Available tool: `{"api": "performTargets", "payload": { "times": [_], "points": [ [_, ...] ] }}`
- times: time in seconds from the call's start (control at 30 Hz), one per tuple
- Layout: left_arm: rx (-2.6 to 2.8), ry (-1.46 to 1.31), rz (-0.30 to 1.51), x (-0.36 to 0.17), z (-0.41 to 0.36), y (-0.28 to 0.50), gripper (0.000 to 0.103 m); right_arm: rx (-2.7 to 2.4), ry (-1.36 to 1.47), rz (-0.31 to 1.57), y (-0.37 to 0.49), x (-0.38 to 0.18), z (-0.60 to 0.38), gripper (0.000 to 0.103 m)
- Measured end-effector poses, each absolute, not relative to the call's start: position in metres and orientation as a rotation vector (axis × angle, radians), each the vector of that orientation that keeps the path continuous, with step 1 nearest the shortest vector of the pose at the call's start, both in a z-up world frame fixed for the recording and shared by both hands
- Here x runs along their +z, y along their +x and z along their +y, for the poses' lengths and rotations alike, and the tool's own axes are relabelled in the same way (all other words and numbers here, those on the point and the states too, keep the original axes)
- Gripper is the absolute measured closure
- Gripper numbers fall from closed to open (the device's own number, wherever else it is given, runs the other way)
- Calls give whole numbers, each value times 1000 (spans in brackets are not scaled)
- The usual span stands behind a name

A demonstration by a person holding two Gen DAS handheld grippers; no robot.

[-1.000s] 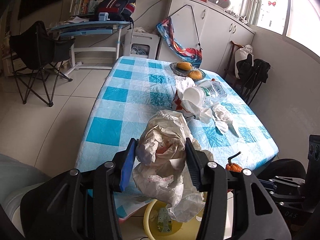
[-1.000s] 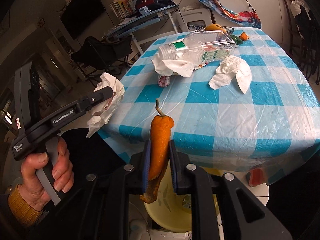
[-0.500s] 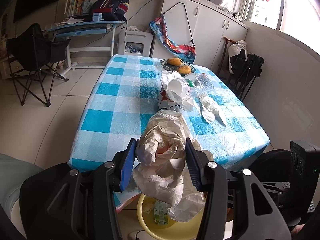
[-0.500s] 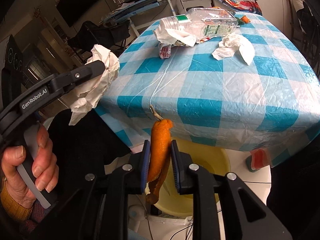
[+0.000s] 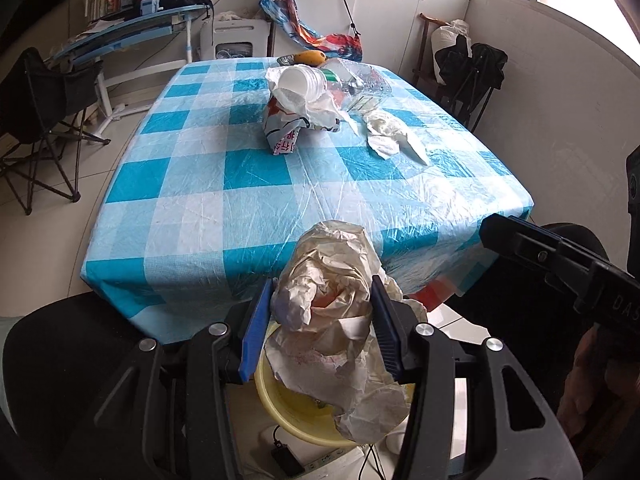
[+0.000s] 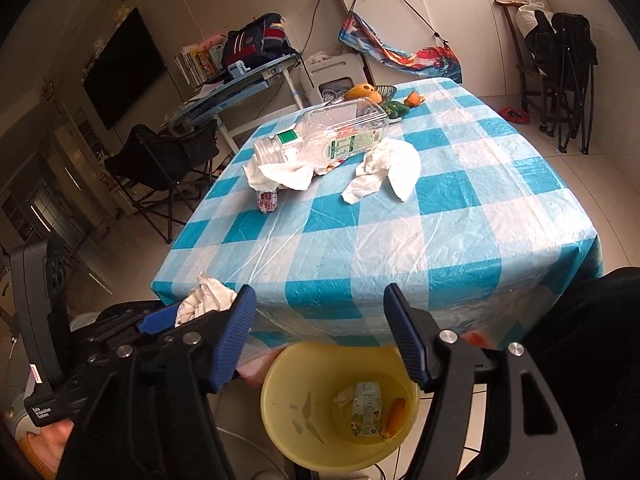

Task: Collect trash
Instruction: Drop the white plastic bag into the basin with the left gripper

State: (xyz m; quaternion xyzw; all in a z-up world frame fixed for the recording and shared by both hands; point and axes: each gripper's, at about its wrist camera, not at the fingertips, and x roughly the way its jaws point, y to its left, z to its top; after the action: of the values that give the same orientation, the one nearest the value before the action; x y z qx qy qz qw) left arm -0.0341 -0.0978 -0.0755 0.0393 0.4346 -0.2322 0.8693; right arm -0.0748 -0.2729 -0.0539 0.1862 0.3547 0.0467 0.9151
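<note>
The left tongs are clamped on a crumpled wad of stained paper, which is carried off the near edge of the table and hung over the yellow bin on the floor — a position from which a simple release would let the wad fall inside. The loose tail of paper already dangles over the bin's rim, so little further travel seems needed.

The right tongs are seen opening above the same bin, with nothing between the blue pads. An orange peel lies at the bottom beside a flattened carton, which fits a drop made from directly overhead.

The bin is set just under the table's edge, presumably so that trash can be swept or carried a short way. More remains on the checked cloth: a clear plastic bottle lying on its side, a white tissue just beside it, another tissue under the bottle's neck, and a small printed packet — all well apart from the bin.
</note>
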Motion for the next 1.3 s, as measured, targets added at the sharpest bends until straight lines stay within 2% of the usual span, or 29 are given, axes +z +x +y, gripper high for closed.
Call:
{"api": "performTargets", "payload": {
  "times": [0.13, 0.3, 0.37, 0.7, 1.3],
  "points": [
    [-481, 110, 939, -84, -101, -36, 45, 77, 395, 717, -75, -52, -277, 38],
    [-444, 67, 883, -76, -90, -37, 23, 77, 374, 715, -73, -52, -274, 35],
    [-421, 48, 858, -72, -85, -36, 20, 77, 368, 715, -74, -52, -274, 35],
    [-307, -18, 778, -60, -64, -34, 18, 76, 348, 717, -75, -53, -271, 31],
    [-239, -61, 746, -56, -49, -34, 17, 82, 329, 730, -73, -54, -265, 29]
  ]
}}
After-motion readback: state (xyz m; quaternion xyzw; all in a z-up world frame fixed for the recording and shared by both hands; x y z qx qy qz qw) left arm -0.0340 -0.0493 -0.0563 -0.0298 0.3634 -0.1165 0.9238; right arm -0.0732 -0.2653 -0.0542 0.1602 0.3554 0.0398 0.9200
